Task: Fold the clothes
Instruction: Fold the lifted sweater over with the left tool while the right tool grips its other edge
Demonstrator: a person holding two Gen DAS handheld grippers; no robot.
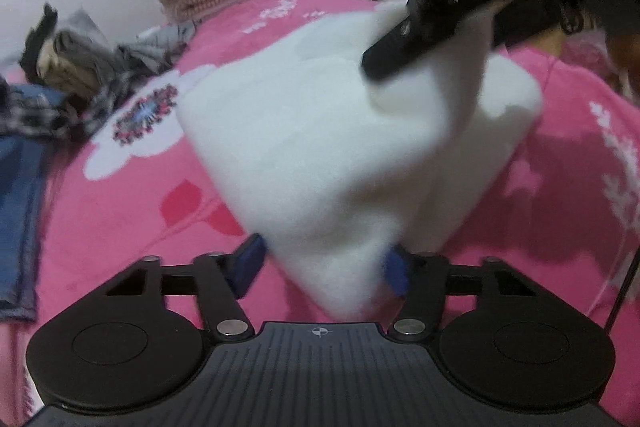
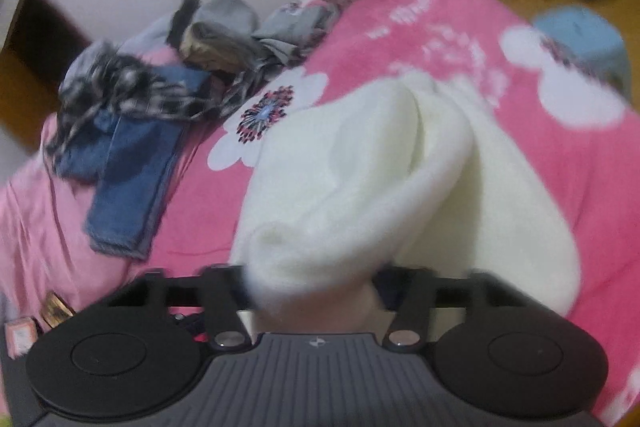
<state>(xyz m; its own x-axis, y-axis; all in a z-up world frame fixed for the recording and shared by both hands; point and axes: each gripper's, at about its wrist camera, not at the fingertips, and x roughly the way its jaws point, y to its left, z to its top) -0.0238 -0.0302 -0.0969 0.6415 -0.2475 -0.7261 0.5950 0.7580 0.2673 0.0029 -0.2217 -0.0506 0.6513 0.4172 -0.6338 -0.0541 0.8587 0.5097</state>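
Left wrist: two grippers [image 1: 324, 267] [image 1: 416, 43] clamp one white garment [image 1: 320, 131].

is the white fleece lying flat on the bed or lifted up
Lifted: both claws pinch the white fleece, which hangs bunched above the pink bedspread.

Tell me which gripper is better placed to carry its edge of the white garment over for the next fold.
Probably the right gripper. In the left wrist view it holds the white garment from above, lifted off the pink blanket. The left gripper grips the low near corner, better suited to anchoring.
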